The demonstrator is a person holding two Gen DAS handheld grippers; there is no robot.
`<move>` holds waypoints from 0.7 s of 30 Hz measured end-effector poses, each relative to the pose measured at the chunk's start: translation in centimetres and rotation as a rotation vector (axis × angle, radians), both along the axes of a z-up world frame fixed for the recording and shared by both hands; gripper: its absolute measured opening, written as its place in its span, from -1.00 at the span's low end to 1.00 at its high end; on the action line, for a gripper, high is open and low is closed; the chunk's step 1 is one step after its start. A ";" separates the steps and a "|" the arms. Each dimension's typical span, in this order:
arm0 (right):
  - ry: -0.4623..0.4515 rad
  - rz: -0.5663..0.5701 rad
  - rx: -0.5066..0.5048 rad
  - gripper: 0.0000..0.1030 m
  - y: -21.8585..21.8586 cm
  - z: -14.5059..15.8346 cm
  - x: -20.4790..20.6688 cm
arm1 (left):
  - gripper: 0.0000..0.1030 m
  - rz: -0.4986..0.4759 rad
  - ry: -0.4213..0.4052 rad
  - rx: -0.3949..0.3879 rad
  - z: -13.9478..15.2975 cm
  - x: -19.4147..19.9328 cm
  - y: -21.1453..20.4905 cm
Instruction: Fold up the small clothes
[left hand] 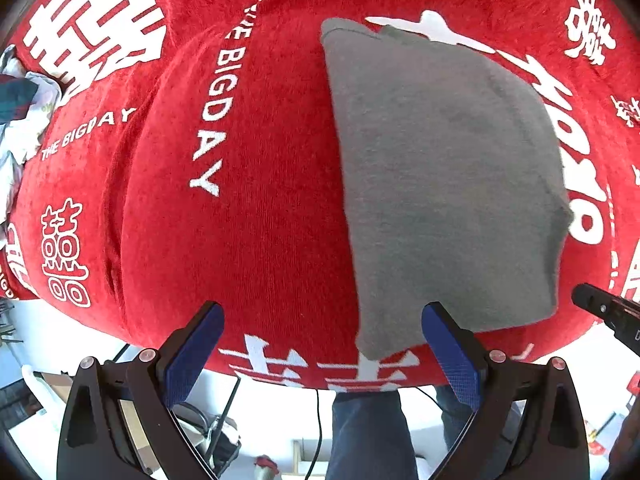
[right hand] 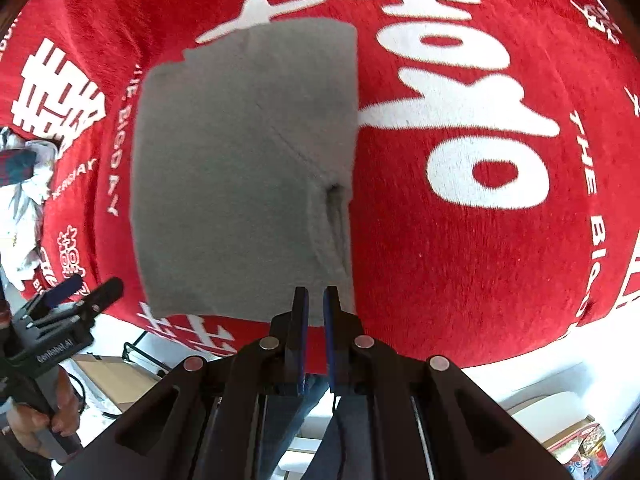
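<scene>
A grey garment lies folded flat on a red cloth with white lettering. It also shows in the right wrist view, with a seam and a small pucker near its right edge. My left gripper is open and empty, its blue pads spread just above the garment's near left corner. My right gripper is shut with a thin gap, empty, at the garment's near right edge. The right gripper's tip shows at the right of the left wrist view; the left gripper shows at the left of the right wrist view.
A pile of white and dark clothes lies at the far left edge of the red cloth, also in the right wrist view. The table's near edge is just below the grippers; my legs and the floor show beneath it.
</scene>
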State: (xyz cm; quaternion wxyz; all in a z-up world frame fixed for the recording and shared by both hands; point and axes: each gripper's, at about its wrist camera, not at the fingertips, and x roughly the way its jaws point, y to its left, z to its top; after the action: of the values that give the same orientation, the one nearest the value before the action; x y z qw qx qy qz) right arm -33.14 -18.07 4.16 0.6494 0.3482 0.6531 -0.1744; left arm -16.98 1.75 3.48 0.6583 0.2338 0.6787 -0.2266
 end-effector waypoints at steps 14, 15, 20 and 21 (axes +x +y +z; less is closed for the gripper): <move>-0.036 0.042 -0.136 -0.80 0.0 7.6 3.4 | 0.93 -0.051 -0.093 -0.092 8.1 0.0 -2.5; -0.033 0.048 -0.146 -0.72 -0.2 7.9 3.5 | 0.93 -0.053 -0.109 -0.099 8.8 0.0 -2.6; -0.045 0.067 -0.200 0.25 0.2 9.9 4.0 | 0.93 -0.053 -0.153 -0.119 10.9 0.4 -3.2; -0.048 0.069 -0.202 0.25 0.2 10.1 4.1 | 0.93 -0.053 -0.157 -0.120 11.1 0.4 -3.2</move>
State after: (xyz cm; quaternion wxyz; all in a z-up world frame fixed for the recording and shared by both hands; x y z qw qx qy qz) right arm -29.04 -17.83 14.25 0.7022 0.2623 0.6281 -0.2087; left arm -16.54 -1.49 14.54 0.7160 0.2286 0.6039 -0.2653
